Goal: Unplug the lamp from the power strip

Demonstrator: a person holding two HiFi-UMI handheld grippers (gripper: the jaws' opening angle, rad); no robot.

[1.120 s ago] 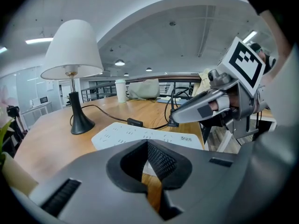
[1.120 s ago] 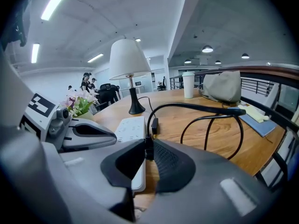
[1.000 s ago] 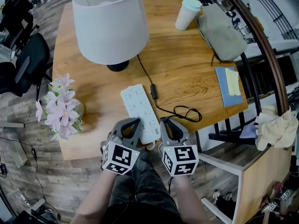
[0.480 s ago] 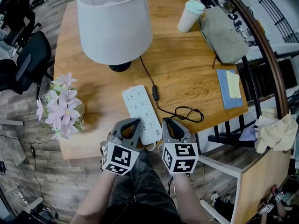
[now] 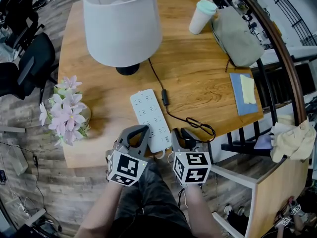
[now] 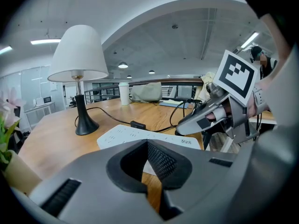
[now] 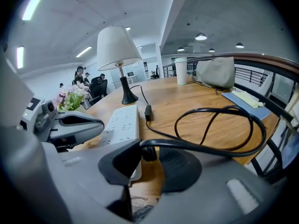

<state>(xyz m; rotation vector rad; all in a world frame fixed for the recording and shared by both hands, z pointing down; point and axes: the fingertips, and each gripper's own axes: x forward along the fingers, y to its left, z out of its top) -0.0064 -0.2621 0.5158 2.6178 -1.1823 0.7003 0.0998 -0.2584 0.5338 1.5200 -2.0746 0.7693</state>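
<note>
Right tool point(image 5: 184, 133): the jaws have just been opening and now stand apart. It is at the near edge of the table point(image 5: 198, 68).
Plug point(image 7: 148, 151): small and black. It sits between my right tool's jaws, but the pads do not squeeze it. It is just beside the near end of the power strip point(image 5: 148, 114). I cannot tell if it is still stuck in.
Cord point(image 7: 204, 148): black. It lies across one jaw of my right tool, makes a loop on the table, and goes past a little black switch to the lamp point(image 5: 121, 24).
Left tool point(image 5: 145, 129): the jaw tips are together and nothing is in them. It is on the other side of the strip's near end, right beside it.
Power strip: white and long, lying flat on the table between my two tools and the lamp.
Lamp: big white shade on a black foot, standing up at the far left of the table.
Flowers point(image 5: 63, 114): pink, at the table's left edge.
Cup point(image 5: 202, 15): white with a green lid, far back, next to a grey bag point(image 5: 235, 33).
Blue notebook point(image 5: 242, 93): at the table's right edge.
</note>
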